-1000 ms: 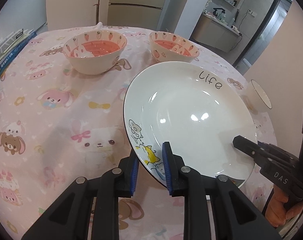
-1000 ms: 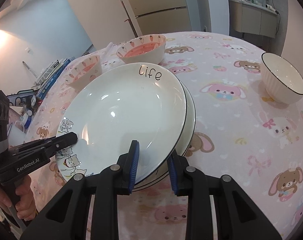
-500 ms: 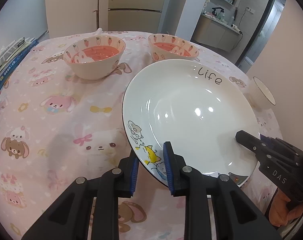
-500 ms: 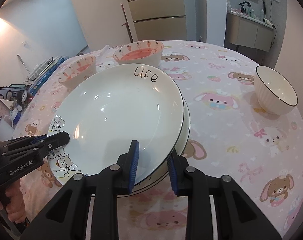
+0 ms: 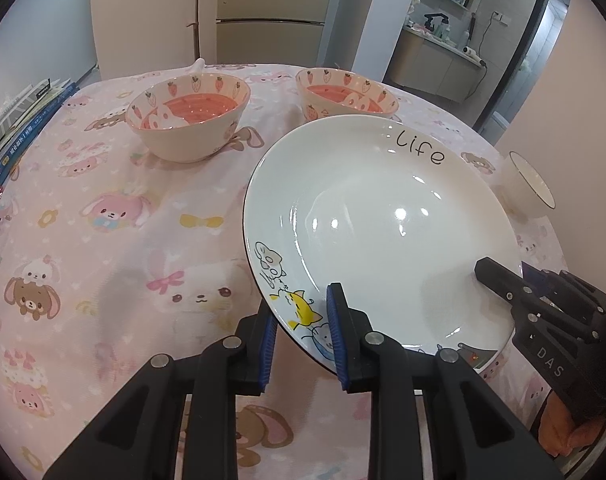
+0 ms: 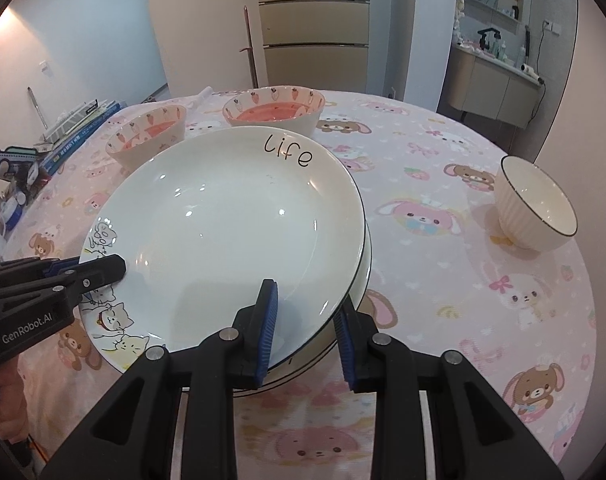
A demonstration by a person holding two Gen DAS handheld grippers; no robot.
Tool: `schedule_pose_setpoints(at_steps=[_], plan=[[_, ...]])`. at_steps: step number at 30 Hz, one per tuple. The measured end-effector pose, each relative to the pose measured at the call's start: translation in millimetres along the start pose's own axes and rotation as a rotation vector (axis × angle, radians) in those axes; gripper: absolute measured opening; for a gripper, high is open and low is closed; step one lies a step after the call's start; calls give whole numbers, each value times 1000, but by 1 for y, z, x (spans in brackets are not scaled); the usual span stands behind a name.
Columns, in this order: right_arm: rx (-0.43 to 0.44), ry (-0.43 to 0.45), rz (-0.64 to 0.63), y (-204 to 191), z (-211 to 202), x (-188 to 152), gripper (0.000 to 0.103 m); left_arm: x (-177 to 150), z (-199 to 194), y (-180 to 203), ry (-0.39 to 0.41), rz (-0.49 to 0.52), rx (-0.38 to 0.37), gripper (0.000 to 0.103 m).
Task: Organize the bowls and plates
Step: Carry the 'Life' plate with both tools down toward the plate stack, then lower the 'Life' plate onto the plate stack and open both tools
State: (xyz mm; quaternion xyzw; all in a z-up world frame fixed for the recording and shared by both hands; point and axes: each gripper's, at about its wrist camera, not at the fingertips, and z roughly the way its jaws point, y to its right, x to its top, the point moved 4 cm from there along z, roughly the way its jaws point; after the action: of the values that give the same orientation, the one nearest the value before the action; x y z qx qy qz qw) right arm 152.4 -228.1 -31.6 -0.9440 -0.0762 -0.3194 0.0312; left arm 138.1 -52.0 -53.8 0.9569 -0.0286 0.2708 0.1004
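A white plate marked "life" (image 5: 383, 216) with cat drawings is held above the table by both grippers. My left gripper (image 5: 301, 330) is shut on its near left rim. My right gripper (image 6: 307, 320) is shut on its near right rim; it also shows in the left wrist view (image 5: 503, 276). In the right wrist view the held plate (image 6: 231, 232) hangs just over a second white plate (image 6: 365, 272) lying on the tablecloth. Two strawberry bowls (image 5: 189, 120) (image 5: 345, 94) stand at the back. A white ribbed bowl (image 6: 537, 204) stands at the right.
The round table carries a pink cartoon tablecloth (image 5: 103, 220). Books (image 5: 19, 136) lie at the table's left edge. A cabinet and a counter stand behind the table.
Both grippers have lifted the "life" plate a little higher and tilted the views up. The stack below and the bowls have not moved.
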Motion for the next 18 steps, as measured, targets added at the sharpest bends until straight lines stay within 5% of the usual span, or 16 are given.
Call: schedule_pose_setpoints(at_steps=[18], plan=[[-35, 9, -57, -2, -7, -7, 27, -5, -5, 6, 9, 27, 16, 26]])
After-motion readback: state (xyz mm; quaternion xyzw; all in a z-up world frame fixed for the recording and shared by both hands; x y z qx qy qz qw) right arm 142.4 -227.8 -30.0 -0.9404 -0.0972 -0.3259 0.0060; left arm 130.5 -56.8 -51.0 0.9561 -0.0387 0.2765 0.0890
